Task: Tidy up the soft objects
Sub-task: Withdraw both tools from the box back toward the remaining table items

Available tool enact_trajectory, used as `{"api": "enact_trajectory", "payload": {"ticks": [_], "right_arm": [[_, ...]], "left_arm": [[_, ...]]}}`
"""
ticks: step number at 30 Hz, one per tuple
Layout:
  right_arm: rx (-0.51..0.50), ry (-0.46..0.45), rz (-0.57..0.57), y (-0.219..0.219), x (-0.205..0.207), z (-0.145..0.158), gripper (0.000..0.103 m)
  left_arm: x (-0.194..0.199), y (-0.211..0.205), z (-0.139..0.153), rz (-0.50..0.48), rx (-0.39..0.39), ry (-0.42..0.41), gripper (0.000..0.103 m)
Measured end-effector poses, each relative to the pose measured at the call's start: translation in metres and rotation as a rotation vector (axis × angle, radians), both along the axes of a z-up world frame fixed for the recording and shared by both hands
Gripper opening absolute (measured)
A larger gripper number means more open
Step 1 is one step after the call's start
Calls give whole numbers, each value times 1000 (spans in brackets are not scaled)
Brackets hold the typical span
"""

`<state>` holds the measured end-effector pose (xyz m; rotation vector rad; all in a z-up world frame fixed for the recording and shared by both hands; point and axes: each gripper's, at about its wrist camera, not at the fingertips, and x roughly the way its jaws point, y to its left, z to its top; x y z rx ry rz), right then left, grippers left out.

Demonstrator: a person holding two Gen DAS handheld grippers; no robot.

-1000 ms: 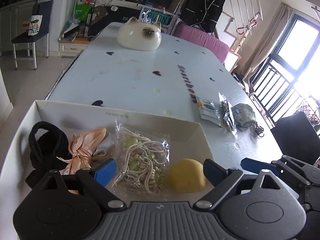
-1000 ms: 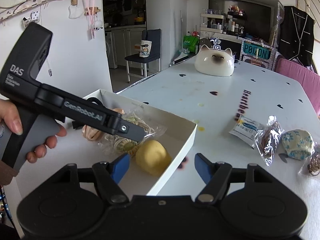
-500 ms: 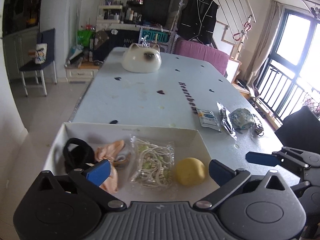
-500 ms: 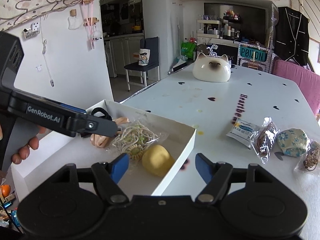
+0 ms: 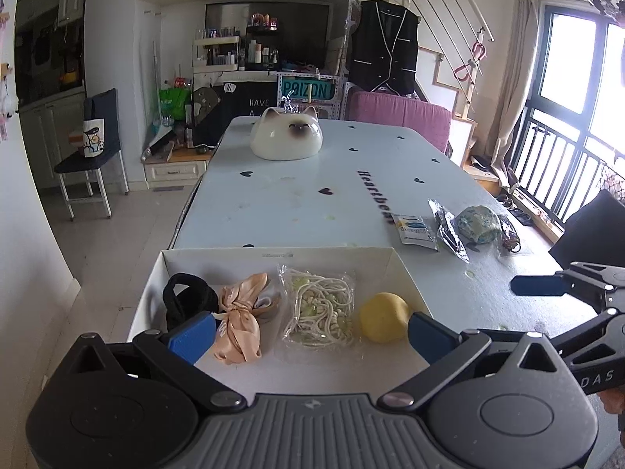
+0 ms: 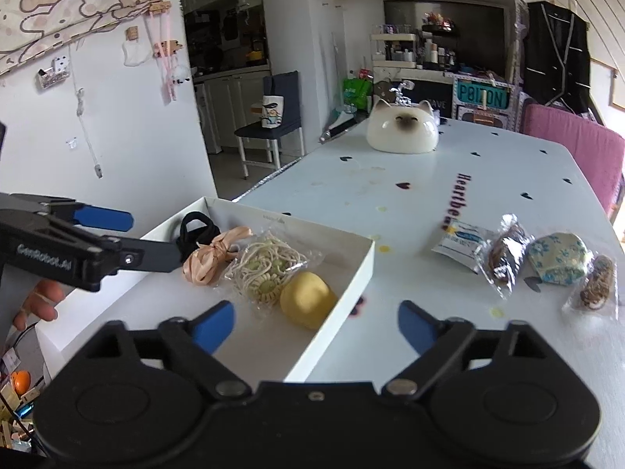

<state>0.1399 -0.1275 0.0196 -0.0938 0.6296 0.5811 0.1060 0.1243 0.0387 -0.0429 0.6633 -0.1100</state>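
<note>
The pale surface (image 5: pixel 297 211) carries a white box (image 5: pixel 281 253) at its near edge, gathering four soft items. Unsorted packets (image 6: pixel 508 254) lie toward the right edge. Both the left gripper (image 5: pixel 308 332) and right gripper (image 6: pixel 316 324) hover empty, fingers spread.

The tabletop (image 5: pixel 297 203) carries the black word "Heartbeat". At the far end a teal sign (image 5: pixel 304 88) reads "POIZON", and a black board (image 5: pixel 252 103) beside it says "HAVE A". The left gripper (image 6: pixel 47 262) body shows "GenRobot.AI"; the right gripper (image 5: pixel 597 376) body shows "DAS".
</note>
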Motion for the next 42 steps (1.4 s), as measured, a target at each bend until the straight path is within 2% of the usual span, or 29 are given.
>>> {"api": "enact_trajectory", "payload": {"ticks": [4,15,22,24,32,40,42], "right_arm": [[2,-4,-26,-7,-4,3,103],[54,-40,-99,-41,-8,16,103],[81,-69,-154,-73,-6,28,103],[87,-74,-179,-84,-4,30,103],[88,-98,-311,-133,8,29,103],[89,-85,-428,-182,33,16,103],[89,-80,-463,-193,42,10,103]], "left_arm": [[-6,-2,3,6,-4,-6,103],[-11,-18,11,17,18,-13,103],[-5,-39,23,2,53,-47,103],[-2,-49,28,-30,46,-59,103],[27,-98,38,-96,30,-75,103],[67,-150,28,-183,-1,-99,103],[79,-164,24,-205,10,-98,103]]}}
